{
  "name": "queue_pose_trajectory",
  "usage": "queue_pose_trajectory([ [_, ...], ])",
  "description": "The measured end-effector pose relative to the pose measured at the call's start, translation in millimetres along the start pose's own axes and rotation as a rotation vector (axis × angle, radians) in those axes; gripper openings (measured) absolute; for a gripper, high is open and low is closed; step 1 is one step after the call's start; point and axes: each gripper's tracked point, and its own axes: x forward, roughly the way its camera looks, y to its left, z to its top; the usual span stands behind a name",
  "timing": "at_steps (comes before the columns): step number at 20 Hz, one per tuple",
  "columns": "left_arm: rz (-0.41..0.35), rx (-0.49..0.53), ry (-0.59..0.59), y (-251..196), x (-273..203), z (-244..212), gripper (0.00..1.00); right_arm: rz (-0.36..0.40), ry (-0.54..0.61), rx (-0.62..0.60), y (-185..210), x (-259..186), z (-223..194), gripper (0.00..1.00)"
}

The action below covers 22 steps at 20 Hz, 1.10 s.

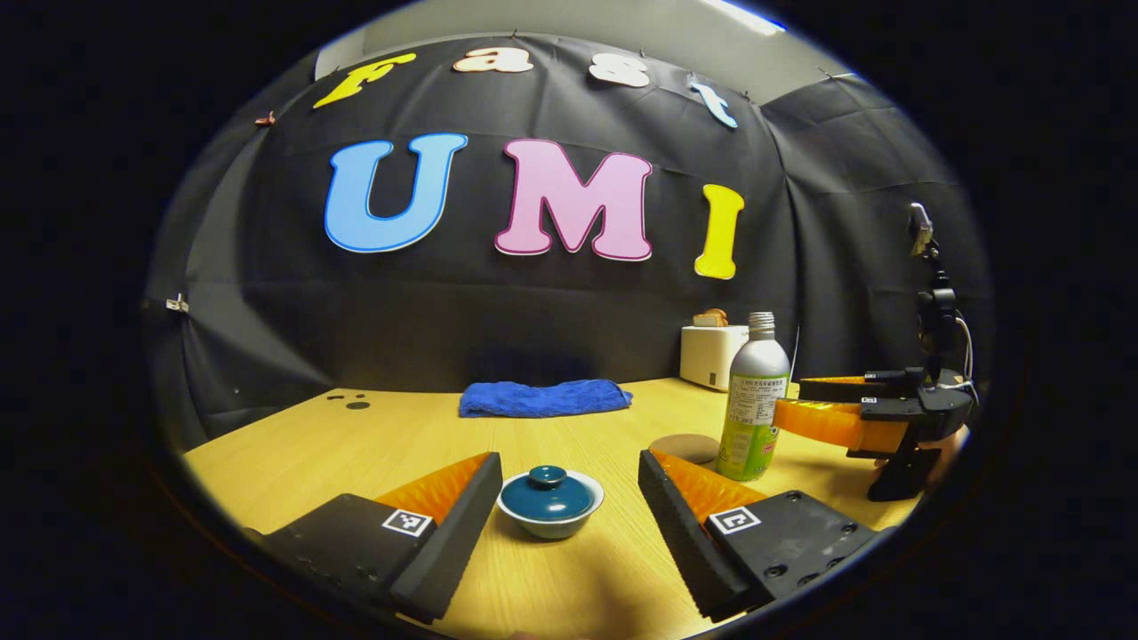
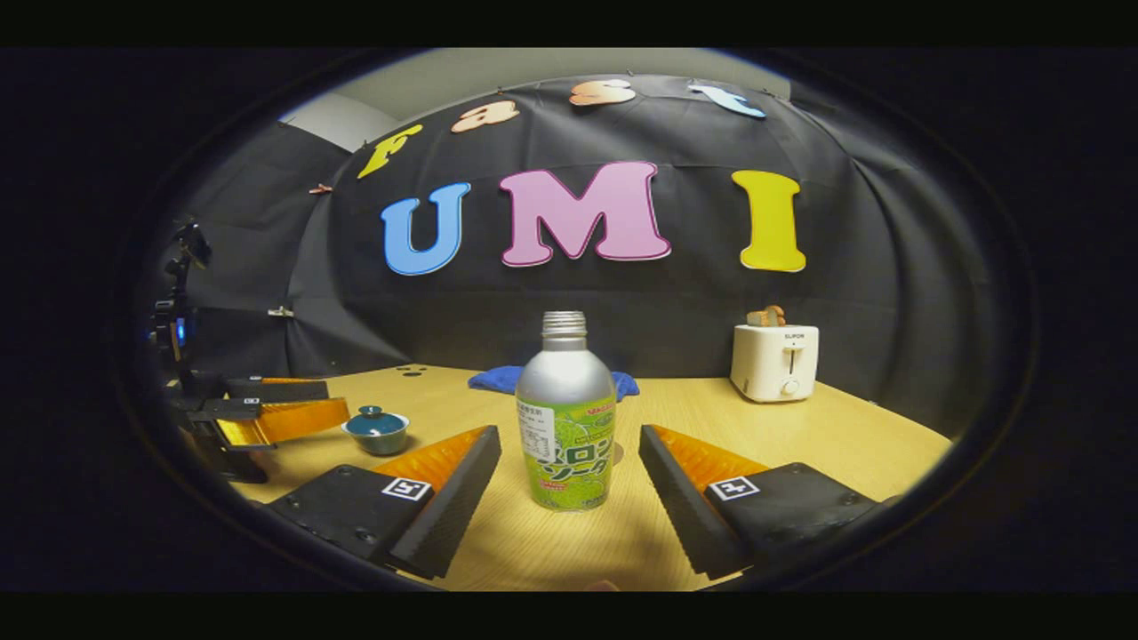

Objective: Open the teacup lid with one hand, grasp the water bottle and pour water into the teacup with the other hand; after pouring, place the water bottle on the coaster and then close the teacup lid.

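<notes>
teacup lidded, bottle upright, both tongs spread

teacup (image 1: 549, 505) sits on the wooden desk (image 1: 569, 427) near its front edge, its dark teal lid (image 1: 547, 488) resting closed on the pale bowl, knob up. in the left gripper view the left tongs (image 1: 564, 511) are spread wide, one finger on each side of the cup and touching neither bowl nor lid. the water bottle (image 1: 754, 398) stands upright to the right of the cup, silver above with a green label, its neck uncapped. a round brown coaster (image 1: 684, 447) lies flat on the desk just beside the bottle's base, between bottle and cup, with nothing on it.

in the right gripper view the right tongs (image 2: 569, 493) are likewise spread, with the bottle standing between the fingers and clear gaps on both sides. the same tongs show in the left gripper view at the right, level with the bottle's label, with a bit of the hand that holds them just visible behind.

a folded blue towel (image 1: 544, 398) lies toward the desk's back edge. a white toaster (image 2: 774, 361) with a slice of bread (image 2: 766, 316) poking out stands near the back right corner. in the right gripper view the teacup appears at the left, by the orange fingers of the left tongs.
</notes>
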Motion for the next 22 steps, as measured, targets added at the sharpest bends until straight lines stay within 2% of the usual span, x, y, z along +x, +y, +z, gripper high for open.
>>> queue_pose_trajectory([
  [6,0.022,0.017,0.146,7.3,23.9,-21.4,0.95,0.000,0.000,0.001,-0.4,0.5,0.5,0.97],
  [11,0.040,0.051,0.150,10.7,37.0,-19.6,0.86,0.000,0.000,0.000,-1.1,0.2,0.6,0.97],
  [15,0.038,0.058,0.181,10.1,42.9,-25.2,0.67,0.000,0.000,0.000,-0.2,0.2,0.4,0.97],
  [18,0.041,0.083,0.209,8.8,46.5,-27.8,0.63,0.000,0.000,0.000,-0.8,0.3,-0.2,0.97],
  [22,0.049,0.097,0.209,11.0,52.6,-27.8,0.49,0.000,0.000,0.000,-0.3,0.4,0.1,0.97],
])
